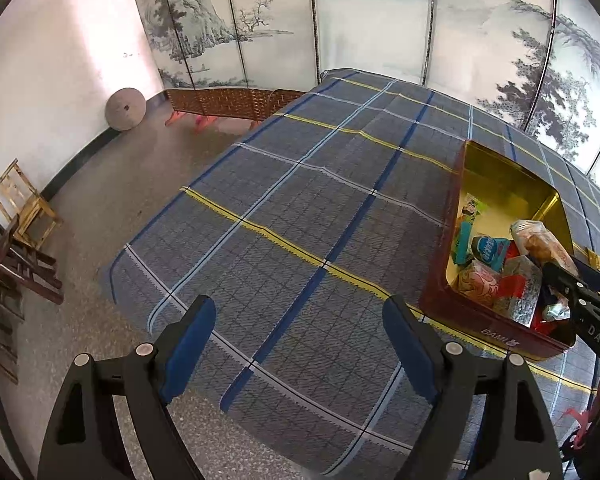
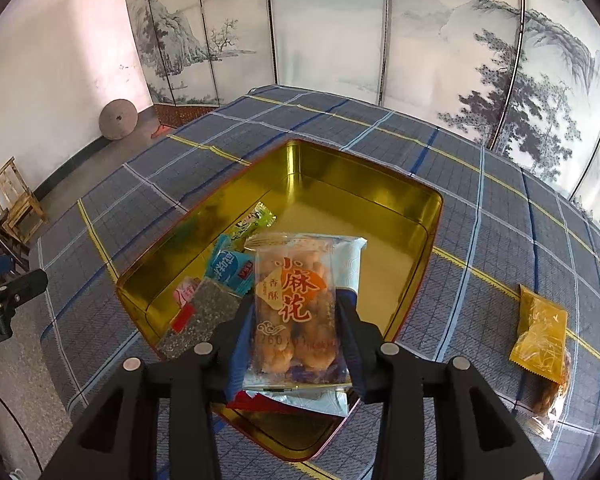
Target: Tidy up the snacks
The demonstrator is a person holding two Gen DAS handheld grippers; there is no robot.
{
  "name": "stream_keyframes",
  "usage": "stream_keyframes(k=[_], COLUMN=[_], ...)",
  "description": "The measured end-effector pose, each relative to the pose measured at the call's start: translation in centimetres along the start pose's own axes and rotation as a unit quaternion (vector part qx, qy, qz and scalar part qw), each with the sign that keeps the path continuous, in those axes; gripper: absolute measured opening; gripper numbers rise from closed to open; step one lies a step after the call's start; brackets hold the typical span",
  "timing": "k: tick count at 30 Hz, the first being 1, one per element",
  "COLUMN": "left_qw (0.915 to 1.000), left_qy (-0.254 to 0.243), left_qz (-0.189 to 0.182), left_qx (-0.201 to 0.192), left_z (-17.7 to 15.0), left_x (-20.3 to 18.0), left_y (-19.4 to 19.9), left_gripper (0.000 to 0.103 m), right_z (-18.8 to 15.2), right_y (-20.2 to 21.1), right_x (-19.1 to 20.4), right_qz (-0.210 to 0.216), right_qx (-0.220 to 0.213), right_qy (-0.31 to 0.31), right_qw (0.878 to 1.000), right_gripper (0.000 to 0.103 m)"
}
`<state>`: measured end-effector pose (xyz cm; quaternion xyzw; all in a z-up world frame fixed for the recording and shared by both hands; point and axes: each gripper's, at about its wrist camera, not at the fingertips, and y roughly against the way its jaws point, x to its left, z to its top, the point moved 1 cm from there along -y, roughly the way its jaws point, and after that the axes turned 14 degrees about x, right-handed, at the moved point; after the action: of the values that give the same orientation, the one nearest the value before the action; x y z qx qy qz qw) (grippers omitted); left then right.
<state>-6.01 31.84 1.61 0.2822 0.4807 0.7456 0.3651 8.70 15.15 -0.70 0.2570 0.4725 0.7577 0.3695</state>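
While your right gripper (image 2: 296, 332) sits over the near end of the gold-lined tin (image 2: 416, 216), its two fingers (image 2: 350, 320) flank a clear packet of fried dough twists (image 2: 296, 300), one on each side edge. The packet stands up between them with its printed face toward the camera, but whether the pads still press on it you cannot tell from this view.

Just past the packet, more snacks are piled in the tin's near-left corner: a light blue wrapper (image 2: 230, 270), a silver speckled packet (image 2: 212, 308) with a red one beside it, a pink wrapper (image 2: 186, 292), and a green-and-white sachet (image 2: 256, 218) farther in. The far half of the tin is bare gold floor.

Outside the tin, off to the right on the plaid tablecloth (image 2: 480, 240), lies a yellow foil packet (image 2: 540, 336), with another clear-wrapped snack (image 2: 552, 400) partly under it.

Your left gripper (image 1: 300, 344) hangs with its jaws spread wide and nothing between them, over the cloth just left of the tin's red outer wall. A folding screen painted with an ink landscape (image 2: 328, 28) stands behind the table.
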Motion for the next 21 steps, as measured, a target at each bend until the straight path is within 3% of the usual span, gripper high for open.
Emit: stream_keyframes(k=[2,12,14,21], left_qw=[1.0,1.0,1.0,0.9998], left_qy=[0.0,-0.006,-0.008,-0.021], left_qz=[-0.001,0.0,0.001,0.0], left_qx=[0.0,0.001,0.0,-0.003], left_z=[0.0,-0.3,-0.4,-0.5], left_x=[0.0,-0.8,-1.2,-2.7], left_y=[0.0,0.3,0.4,0.9], left_gripper=[0.083,0.083,0.083,0.083], right_z=[-0.1,-0.7,-0.7,-1.3], right_y=[0.0,0.8,1.1,2.7], right_x=[0.0,0.0,-0.1,-0.9], right_qz=[0.001,0.004,0.002,0.013], right_qx=[-0.001,-0.007,-0.011,-0.026], right_qy=[0.0,0.007,0.007,0.002], right_qw=[1.0,1.0,1.0,1.0], right_gripper=[0.051,0.063,0.069,0.071])
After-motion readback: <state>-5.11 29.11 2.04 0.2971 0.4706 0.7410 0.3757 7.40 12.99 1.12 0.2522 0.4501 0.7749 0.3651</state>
